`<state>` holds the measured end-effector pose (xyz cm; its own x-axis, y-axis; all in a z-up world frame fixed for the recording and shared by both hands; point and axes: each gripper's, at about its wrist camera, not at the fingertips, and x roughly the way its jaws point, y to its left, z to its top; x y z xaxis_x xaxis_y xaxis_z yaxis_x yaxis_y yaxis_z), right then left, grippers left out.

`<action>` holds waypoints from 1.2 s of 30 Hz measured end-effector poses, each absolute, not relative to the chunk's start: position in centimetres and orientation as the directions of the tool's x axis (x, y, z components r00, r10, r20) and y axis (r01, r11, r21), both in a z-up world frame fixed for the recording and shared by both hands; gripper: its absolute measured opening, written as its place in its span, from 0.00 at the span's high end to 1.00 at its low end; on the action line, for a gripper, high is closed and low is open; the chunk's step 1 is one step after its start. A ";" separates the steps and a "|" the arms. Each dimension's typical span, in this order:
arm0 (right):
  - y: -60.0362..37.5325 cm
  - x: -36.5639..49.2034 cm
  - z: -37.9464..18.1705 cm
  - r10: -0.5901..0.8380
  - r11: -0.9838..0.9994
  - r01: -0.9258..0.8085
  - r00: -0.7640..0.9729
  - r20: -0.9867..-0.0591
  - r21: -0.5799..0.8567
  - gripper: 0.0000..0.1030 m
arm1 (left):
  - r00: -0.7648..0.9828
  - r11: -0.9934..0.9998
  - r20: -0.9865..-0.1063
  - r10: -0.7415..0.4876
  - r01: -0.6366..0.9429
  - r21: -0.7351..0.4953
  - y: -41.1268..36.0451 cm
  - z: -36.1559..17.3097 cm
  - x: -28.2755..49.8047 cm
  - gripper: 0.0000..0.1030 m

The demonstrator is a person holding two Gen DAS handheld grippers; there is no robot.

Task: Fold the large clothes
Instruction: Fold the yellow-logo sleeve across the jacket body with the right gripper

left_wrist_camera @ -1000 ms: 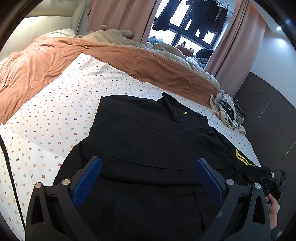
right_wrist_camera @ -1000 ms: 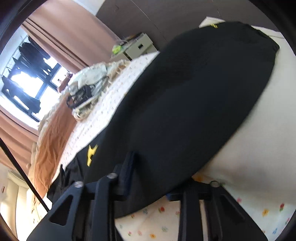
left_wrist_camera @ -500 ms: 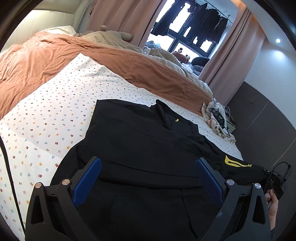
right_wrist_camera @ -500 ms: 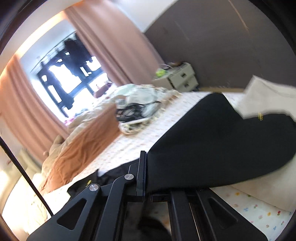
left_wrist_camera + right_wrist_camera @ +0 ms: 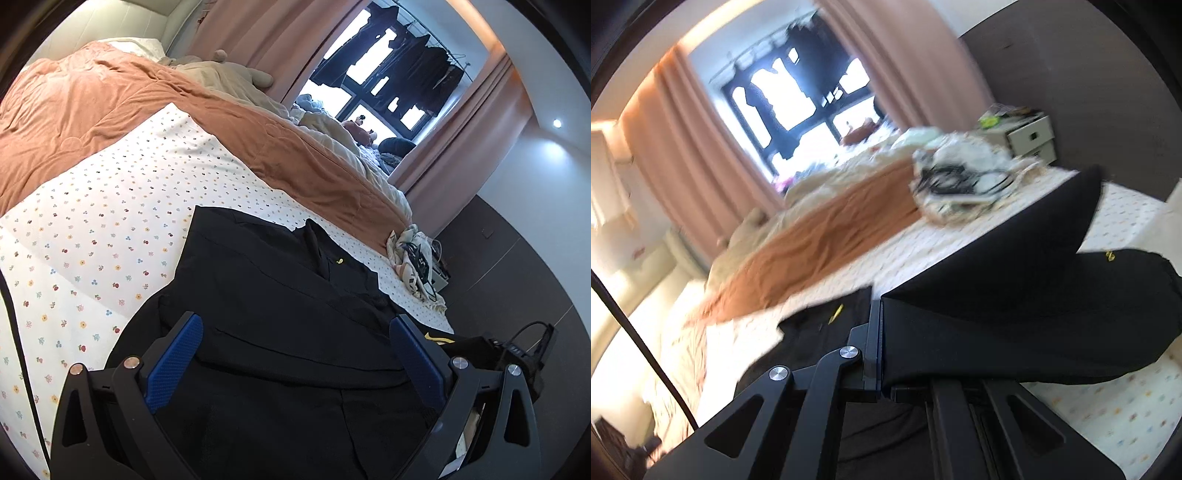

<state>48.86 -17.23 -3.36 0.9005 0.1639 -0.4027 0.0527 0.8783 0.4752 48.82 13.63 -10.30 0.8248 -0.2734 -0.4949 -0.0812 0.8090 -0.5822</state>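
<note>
A black garment (image 5: pixel 280 332) is lying spread across the flower-print sheet (image 5: pixel 110 236) of the bed, on the near side of the rust-coloured duvet (image 5: pixel 110 110), which is bunched toward the headboard. That is leaving a flat stretch of sheet for folding. A heap of pale cloth and cables (image 5: pixel 413 254) is sitting beyond the garment, near the far corner of the bed and clear of it.

The right hand-held gripper (image 5: pixel 881 347) is pinching one edge of the garment, its jaws pressed together on the cloth. The fabric is rising from the sheet and fanning out in a taut black sheet toward a far point, with a small yellow mark (image 5: pixel 1109 255) showing near its upper edge. The right-wrist view is blurred, so the exact part gripped cannot be told; it may be a sleeve or a side panel. Holding it up this way is probably meant to carry that portion over the garment's body for a fold.

The left hand-held gripper (image 5: pixel 295 354) is hovering over the near part of the garment with its blue pads (image 5: pixel 173 362) standing wide apart, nothing between them. It seems to be waiting to pin or take a second edge. A yellow stripe (image 5: pixel 439 338) on the garment is showing beside its right-hand finger.
</note>
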 end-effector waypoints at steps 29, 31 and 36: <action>-18.0 46.4 -4.6 0.307 0.877 0.040 0.720 -0.622 0.479 0.00 | 0.820 0.808 -0.505 -0.267 -0.095 -0.582 13.2 -10.7 49.0 0.00; -19.5 45.0 -3.9 0.281 0.872 0.060 0.752 -0.596 0.487 0.00 | 0.819 0.811 -0.508 -0.267 -0.094 -0.578 13.1 -10.7 49.0 0.00; -23.4 42.0 -4.1 0.119 0.873 0.198 0.799 -0.590 0.445 0.00 | 0.814 0.823 -0.517 -0.264 -0.089 -0.561 12.6 -10.7 49.1 0.00</action>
<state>42.04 -23.42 -4.05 0.7986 0.1195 -0.5899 0.1984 0.8731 0.4454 49.14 12.61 -10.74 0.8143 -0.2640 -0.5170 -0.0891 0.8231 -0.5608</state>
